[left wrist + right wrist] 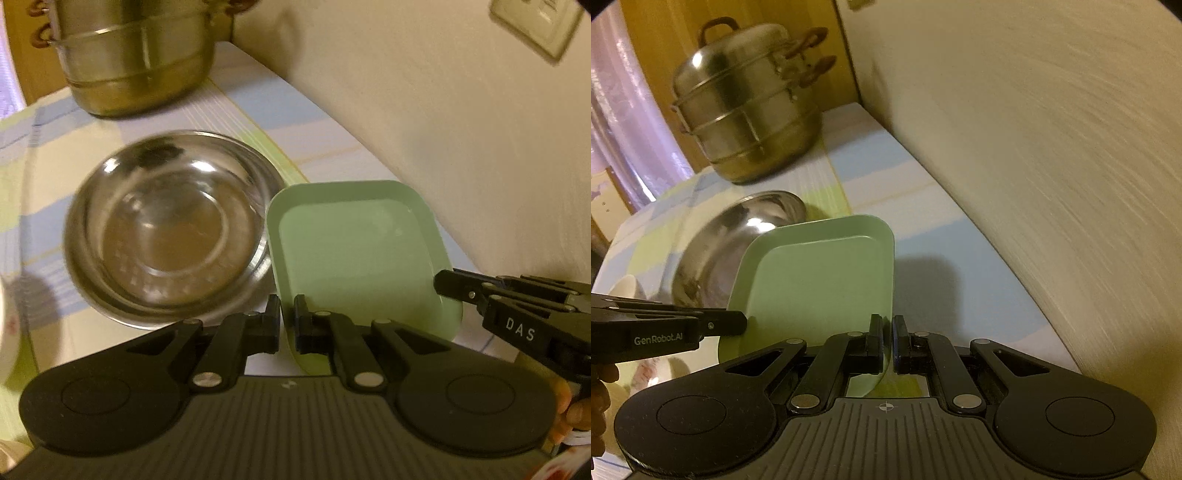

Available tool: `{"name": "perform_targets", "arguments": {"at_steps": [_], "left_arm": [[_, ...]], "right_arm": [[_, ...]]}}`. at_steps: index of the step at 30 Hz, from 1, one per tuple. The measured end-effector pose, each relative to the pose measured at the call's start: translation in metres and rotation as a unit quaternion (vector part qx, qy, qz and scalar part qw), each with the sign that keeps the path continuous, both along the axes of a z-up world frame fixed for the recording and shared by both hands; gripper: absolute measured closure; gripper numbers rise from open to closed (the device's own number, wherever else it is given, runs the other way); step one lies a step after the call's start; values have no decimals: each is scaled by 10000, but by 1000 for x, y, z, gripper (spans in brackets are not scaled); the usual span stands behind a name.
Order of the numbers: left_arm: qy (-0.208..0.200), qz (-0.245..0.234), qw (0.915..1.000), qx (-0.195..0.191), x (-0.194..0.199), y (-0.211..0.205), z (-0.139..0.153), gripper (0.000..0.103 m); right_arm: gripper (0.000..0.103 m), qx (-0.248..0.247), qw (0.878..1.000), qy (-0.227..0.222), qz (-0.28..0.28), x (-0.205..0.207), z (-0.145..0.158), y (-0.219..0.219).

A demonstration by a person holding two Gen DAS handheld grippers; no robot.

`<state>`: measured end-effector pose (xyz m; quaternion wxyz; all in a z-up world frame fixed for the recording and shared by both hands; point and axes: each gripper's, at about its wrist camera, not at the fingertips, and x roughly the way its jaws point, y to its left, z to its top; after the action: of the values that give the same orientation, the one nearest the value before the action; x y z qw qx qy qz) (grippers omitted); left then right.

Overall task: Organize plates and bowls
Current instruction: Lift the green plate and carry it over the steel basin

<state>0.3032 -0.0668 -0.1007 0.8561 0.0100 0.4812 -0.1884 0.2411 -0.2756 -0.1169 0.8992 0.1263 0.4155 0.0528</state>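
A pale green square plate (354,251) (820,288) hangs a little above the checked tablecloth and casts a shadow on it. My left gripper (286,314) is shut on its near left rim. It shows in the right wrist view as a black arm coming in from the left (740,323). My right gripper (888,332) is shut on the plate's right rim and reaches in from the right in the left wrist view (443,282). A stainless steel bowl (166,229) (738,236) sits on the cloth just left of the plate.
A tall steel steamer pot (136,55) (746,110) stands at the far end of the table. A cream wall (1034,147) runs close along the right side. Part of a white bowl (624,288) shows at the left edge. A wall socket (535,26) is high up.
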Motion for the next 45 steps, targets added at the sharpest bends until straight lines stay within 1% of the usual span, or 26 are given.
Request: {"name": "perform_targets", "arguments": {"at_steps": [5,10,14,19,29,40,43,45], "left_arm": [[-91,349,9994,0,12,22,9,97],[-114,728,9973,52,24,48,9,97],[-127,962,9952,78,33,68,9,97],[-94,1179,9929,83,50,82,5,97],[75,1295,9915,140,75,95,-11,97],[273,1335,9905,176,87,97,-26,97],[326,1329,9905,159,89,96,-29,96],[340,1306,9906,223,89,94,-32,96]], "right_arm": [[98,31,9995,-100,294,25,10,20],[98,23,9978,-188,643,53,17,49],[98,47,9964,-196,829,72,14,67],[98,36,9949,-174,997,94,9,85],[98,-36,9941,65,1083,127,-7,102],[98,-78,9935,276,1099,141,-26,109],[98,-120,9942,312,1018,143,-30,110],[98,-159,9948,314,956,144,-31,110]]}}
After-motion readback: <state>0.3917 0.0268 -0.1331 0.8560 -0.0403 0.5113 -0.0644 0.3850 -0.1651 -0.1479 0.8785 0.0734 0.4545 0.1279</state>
